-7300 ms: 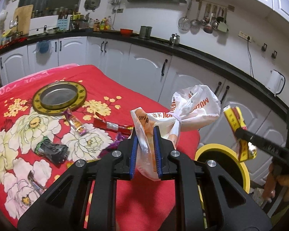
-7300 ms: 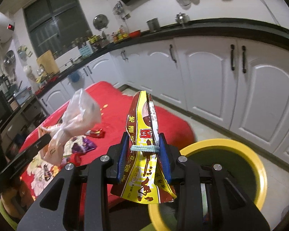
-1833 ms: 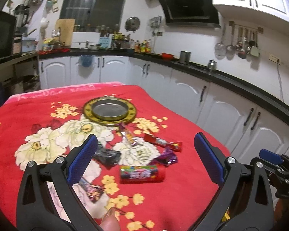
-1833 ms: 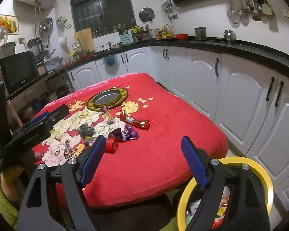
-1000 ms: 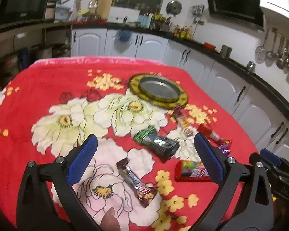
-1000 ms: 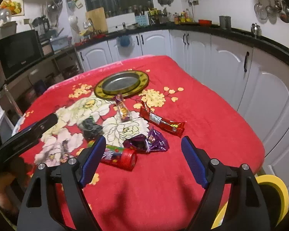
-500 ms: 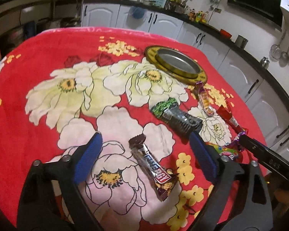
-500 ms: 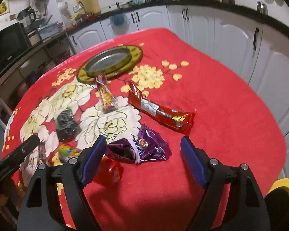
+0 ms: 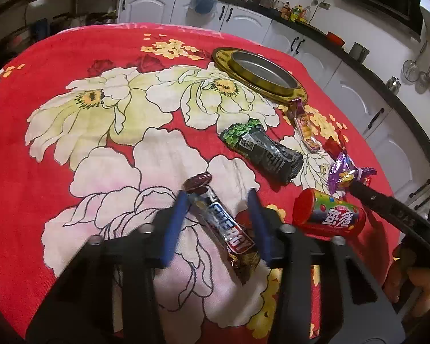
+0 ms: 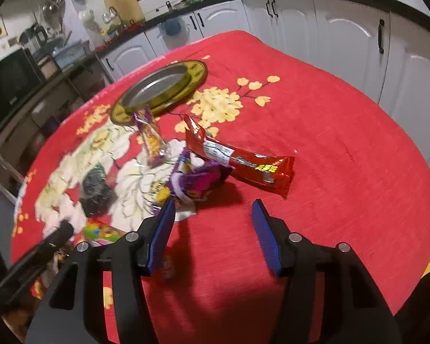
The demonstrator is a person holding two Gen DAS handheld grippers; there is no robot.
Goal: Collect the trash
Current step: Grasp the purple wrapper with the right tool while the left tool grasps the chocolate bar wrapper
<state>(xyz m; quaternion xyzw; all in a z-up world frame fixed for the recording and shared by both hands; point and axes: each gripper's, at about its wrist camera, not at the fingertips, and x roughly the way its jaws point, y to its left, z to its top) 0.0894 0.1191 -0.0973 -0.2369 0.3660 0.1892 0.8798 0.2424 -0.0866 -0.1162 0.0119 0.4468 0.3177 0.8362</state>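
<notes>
Left gripper (image 9: 219, 197): jaws spread and low over the table, one blue pad on each side of the candy bar; it looks as if neither pad touches the wrapper, though the blur leaves this unsure.
Candy bar (image 9: 225, 229): dark wrapper with white lettering, flat on the cloth between the left jaws, lying aslant from 11 o'clock to 5 o'clock.
Right gripper (image 10: 213, 209): jaws spread wide with nothing between them, over bare red cloth just short of the purple wrapper.
Red can (image 9: 328, 216): on its side at 3 o'clock of the candy bar, near the arm of the right gripper in the left wrist view.
Purple wrapper (image 10: 196, 180): crumpled, at 11 o'clock of the right gripper, just ahead of its left pad.
Red wrapper (image 10: 240, 163): long packet at 12 o'clock of the right gripper, its near side touching the purple wrapper.
Black packet (image 9: 262, 152): green-ended, at 1 o'clock of the left gripper, apart from the candy bar.
Small snack packet (image 9: 302, 124): beyond the black packet, its far tip at the edge of the tray.
Tray (image 9: 229, 57): round, gold rim, grey middle, farthest out at 12 o'clock.
Table (image 9: 43, 57): covered in red cloth with large white flowers.
</notes>
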